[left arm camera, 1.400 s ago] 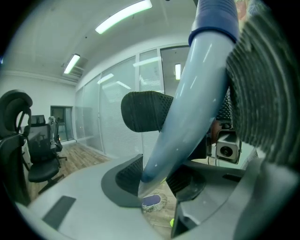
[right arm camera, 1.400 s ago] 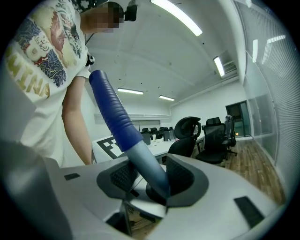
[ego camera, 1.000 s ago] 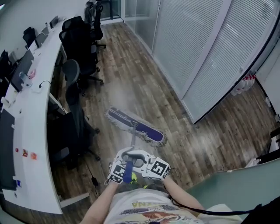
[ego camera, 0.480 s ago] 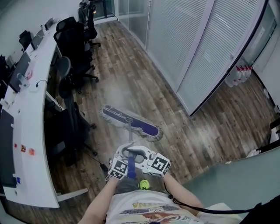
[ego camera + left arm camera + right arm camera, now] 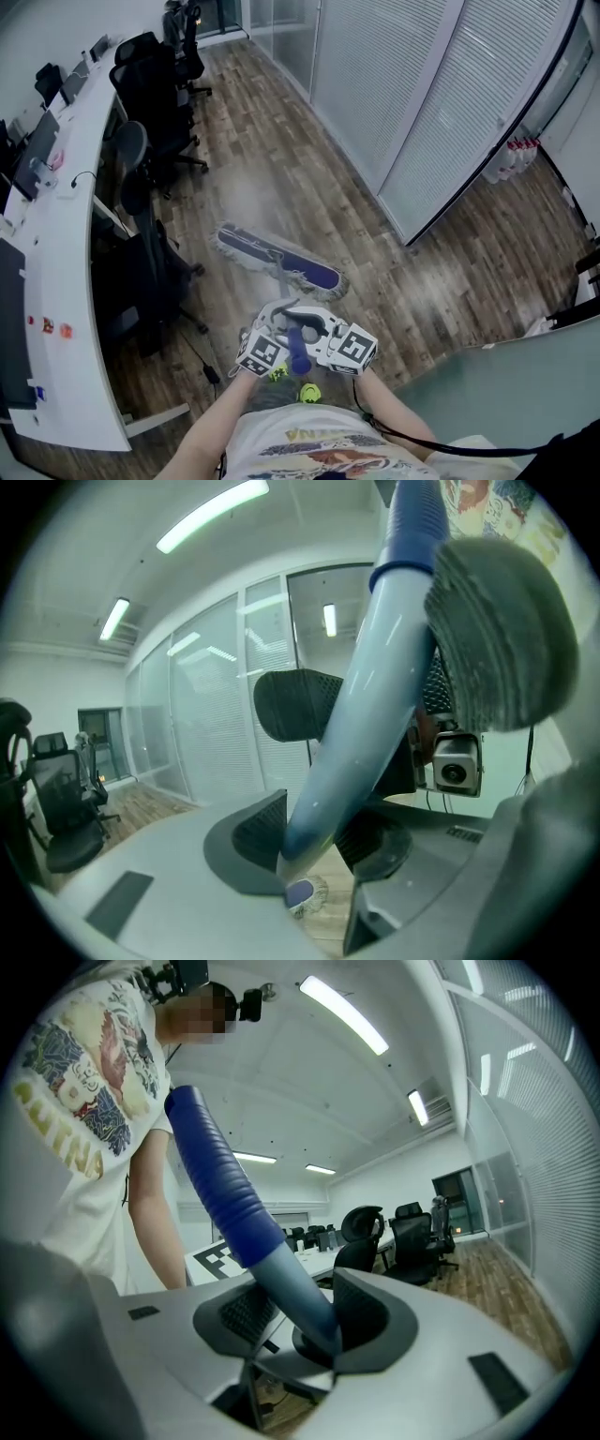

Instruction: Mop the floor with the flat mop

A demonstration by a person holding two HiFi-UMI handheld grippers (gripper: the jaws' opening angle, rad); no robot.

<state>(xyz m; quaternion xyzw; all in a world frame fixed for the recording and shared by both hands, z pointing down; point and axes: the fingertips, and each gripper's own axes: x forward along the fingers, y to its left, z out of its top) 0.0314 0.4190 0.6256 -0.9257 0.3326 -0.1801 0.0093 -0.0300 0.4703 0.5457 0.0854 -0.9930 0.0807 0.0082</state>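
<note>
Left gripper (image 5: 274,330), right gripper (image 5: 319,330): fingers (image 5: 236,1319) of both clamped on mop handle (image 5: 284,291). Flat mop head (image 5: 278,262) on wood floor (image 5: 281,159), right of curved bench (image 5: 66,281). Keep head flat, strokes overlapping, clear of office chair (image 5: 141,272) beside bench.

We are seeing black office chairs (image 5: 155,75) standing well left of the left claw (image 5: 274,326) along a curved white tabletop (image 5: 70,234); white bottles (image 5: 518,152) are sitting far to its right, beside blinds (image 5: 412,84).
</note>
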